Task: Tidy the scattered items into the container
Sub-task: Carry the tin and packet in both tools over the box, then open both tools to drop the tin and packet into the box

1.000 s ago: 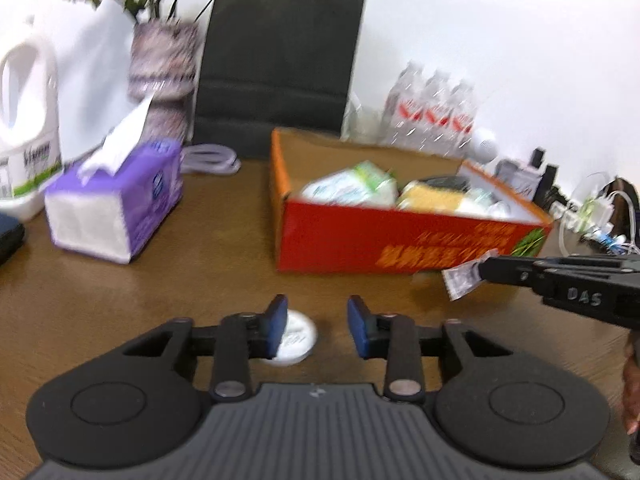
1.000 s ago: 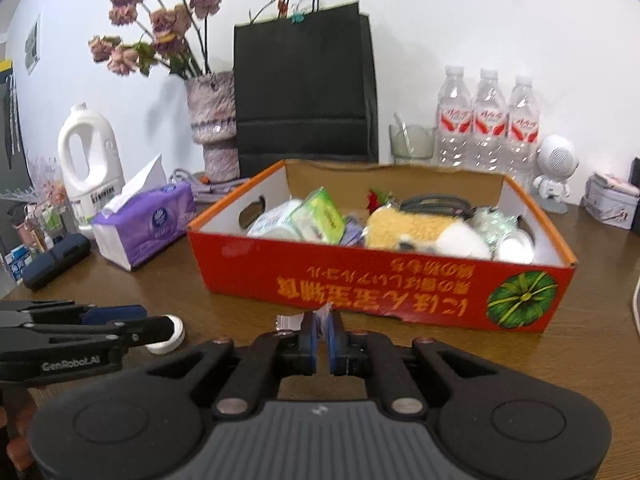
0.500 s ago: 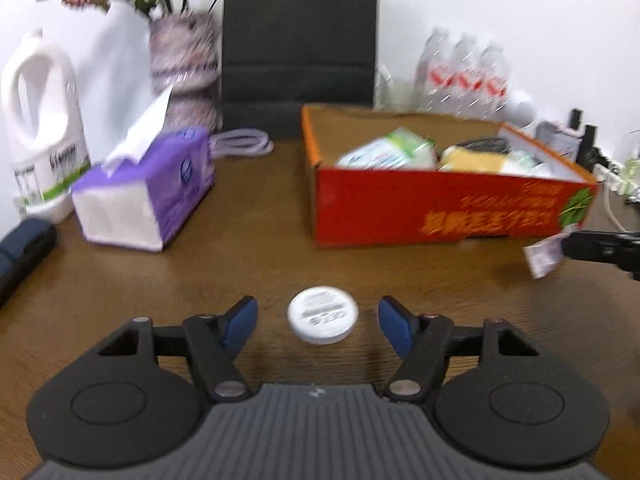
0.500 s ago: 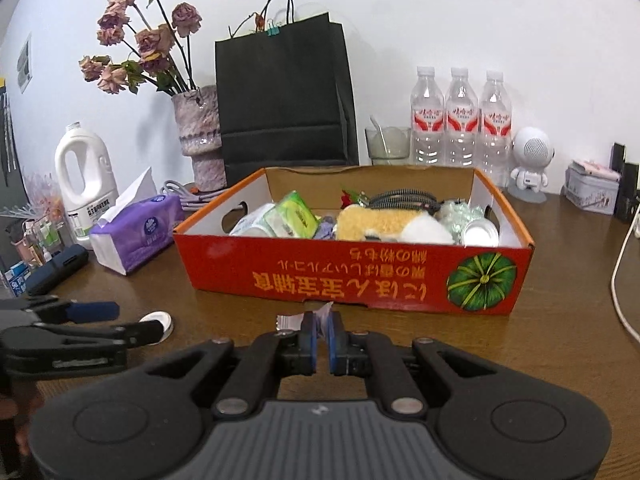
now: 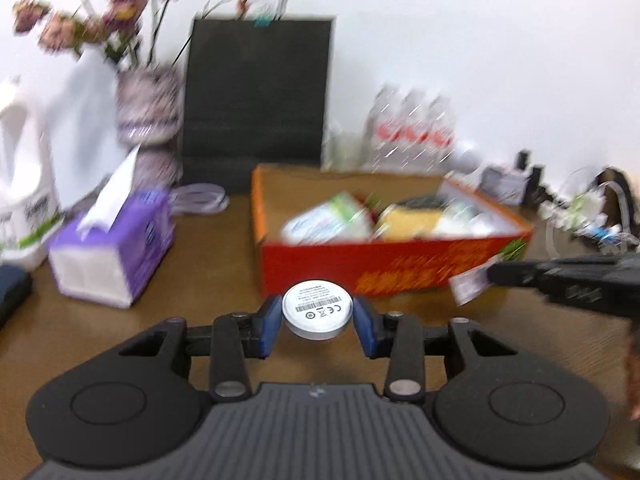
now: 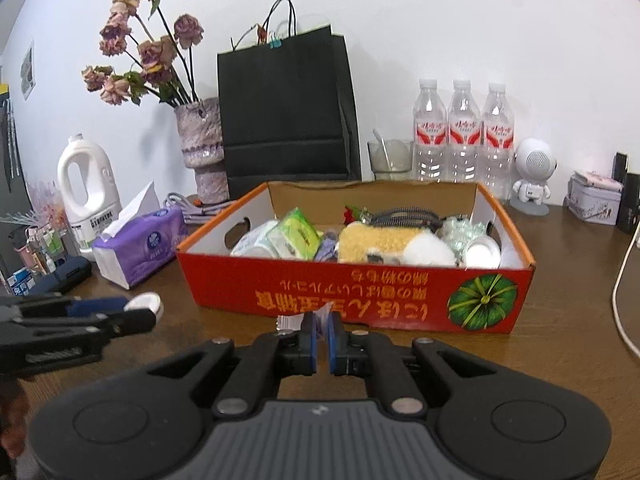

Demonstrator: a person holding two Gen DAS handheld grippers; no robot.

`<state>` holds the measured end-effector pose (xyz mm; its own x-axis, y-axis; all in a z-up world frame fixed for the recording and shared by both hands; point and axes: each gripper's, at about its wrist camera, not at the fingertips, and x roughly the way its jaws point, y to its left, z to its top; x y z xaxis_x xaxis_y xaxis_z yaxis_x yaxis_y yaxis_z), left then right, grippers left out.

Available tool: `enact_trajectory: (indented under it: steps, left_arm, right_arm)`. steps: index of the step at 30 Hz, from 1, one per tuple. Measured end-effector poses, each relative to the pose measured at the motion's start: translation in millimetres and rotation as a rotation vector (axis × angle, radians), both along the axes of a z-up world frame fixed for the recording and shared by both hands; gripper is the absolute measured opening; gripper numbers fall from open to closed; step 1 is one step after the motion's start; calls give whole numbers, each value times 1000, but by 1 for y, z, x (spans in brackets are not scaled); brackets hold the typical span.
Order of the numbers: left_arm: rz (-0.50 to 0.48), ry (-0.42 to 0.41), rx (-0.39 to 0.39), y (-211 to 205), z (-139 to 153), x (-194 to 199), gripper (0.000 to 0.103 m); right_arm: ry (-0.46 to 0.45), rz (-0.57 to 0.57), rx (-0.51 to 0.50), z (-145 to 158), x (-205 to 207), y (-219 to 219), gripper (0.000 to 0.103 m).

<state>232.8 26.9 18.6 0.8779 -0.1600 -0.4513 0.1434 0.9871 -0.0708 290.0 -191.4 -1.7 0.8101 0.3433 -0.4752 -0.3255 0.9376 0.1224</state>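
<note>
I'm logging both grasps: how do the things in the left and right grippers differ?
The left gripper holds a round white disc, rigid, jaws spread wide around it. The right gripper pinches a thin crinkled sachet, jaws nearly together. Both are held in front of the red box.

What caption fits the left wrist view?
Left tongs grip a round white disc before the red box.

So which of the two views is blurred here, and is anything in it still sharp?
Left wrist view: motion-smeared background, red box and bottles streaked, yet the white disc between the left gripper fingers stays readable. Right wrist view: sharp throughout, fisheye-bowed edges, box lettering crisp.
</note>
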Motion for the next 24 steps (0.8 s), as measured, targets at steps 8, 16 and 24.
enact_trajectory:
  steps: [8,16,24]
  left_arm:
    - [-83,-75,-64,-26,56,56,40]
    - [3,-2,-85,-40,52,147,40]
    - [29,135,-81,-41,14,197,40]
  right_arm:
    - [-74,-26,-16,38,31,-13,5]
    - [-16,-88,-26,47,123,-9,5]
    - [46,-109,-67,21,162,-7,5]
